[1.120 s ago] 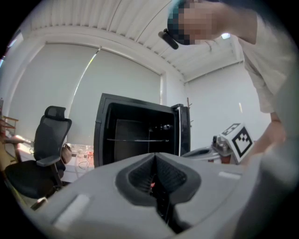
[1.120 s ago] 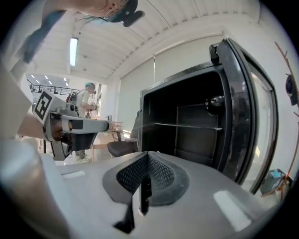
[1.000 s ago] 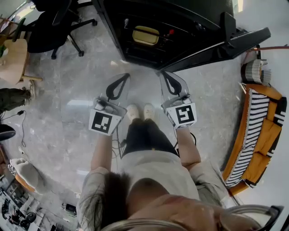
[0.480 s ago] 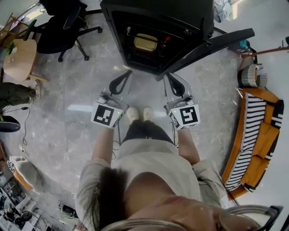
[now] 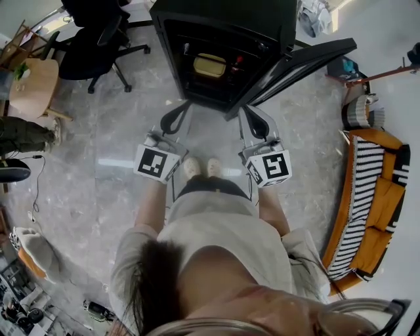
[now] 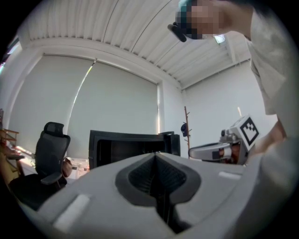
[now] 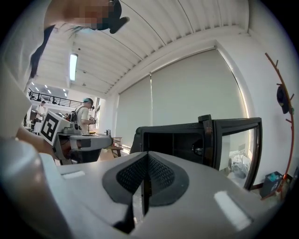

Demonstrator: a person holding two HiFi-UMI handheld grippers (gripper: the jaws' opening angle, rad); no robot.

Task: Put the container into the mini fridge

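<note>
Person standing before the open mini fridge [image 5: 262, 20]. The container [image 5: 210, 65], pale yellow, sits on a shelf inside the fridge, so the placing looks done. The left claw [image 5: 184, 107] and right claw [image 5: 243, 111] hover just in front of the fridge's opening, each with jaws pressed together on nothing. The door [image 5: 308, 58] stands open on the right claw's side. Closing it is probably what remains: push its outer face steadily with the closed right claw, away from the hinge.

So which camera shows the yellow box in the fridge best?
The head view: it looks down into the open mini fridge and shows the yellowish container inside. Both gripper views show only the fridge's dark front; the container cannot be made out there.
</note>
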